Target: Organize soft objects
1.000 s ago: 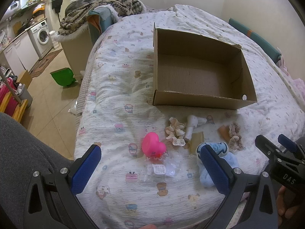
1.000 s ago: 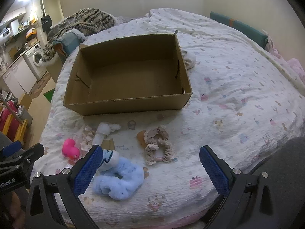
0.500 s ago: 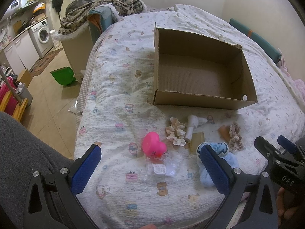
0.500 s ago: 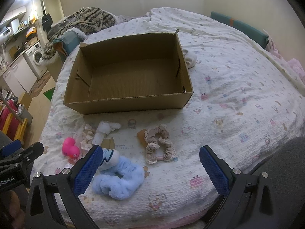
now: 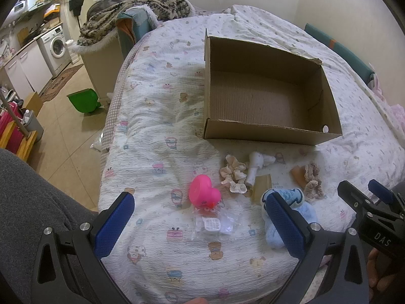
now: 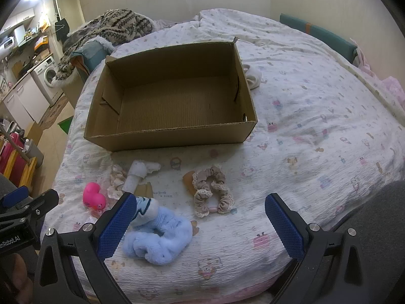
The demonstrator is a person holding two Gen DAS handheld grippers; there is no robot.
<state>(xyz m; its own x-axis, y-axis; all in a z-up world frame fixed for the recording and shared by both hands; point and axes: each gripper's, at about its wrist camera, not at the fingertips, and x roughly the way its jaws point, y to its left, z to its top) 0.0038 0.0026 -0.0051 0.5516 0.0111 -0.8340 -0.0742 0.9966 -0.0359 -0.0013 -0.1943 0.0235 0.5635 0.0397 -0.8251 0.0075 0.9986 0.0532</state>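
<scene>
— What have your claws got?

— Nothing. My left claw [image 5: 200,224] gapes wide above the bed [image 5: 157,116], and my right claw [image 6: 201,224] is spread just as wide.

— What lies nearest?

— The blue fluffy scrunchie [image 6: 158,240], just beside my right claw's left finger. The pink rubber duck [image 5: 203,193] sits between my left fingers, above a clear packet [image 5: 215,224].

— Further out?

— The beige scrunchies [image 6: 212,190], a cream scrunchie [image 5: 234,174], a white roll [image 6: 136,174], then the cardboard box [image 6: 172,140], with nothing in it.
</scene>
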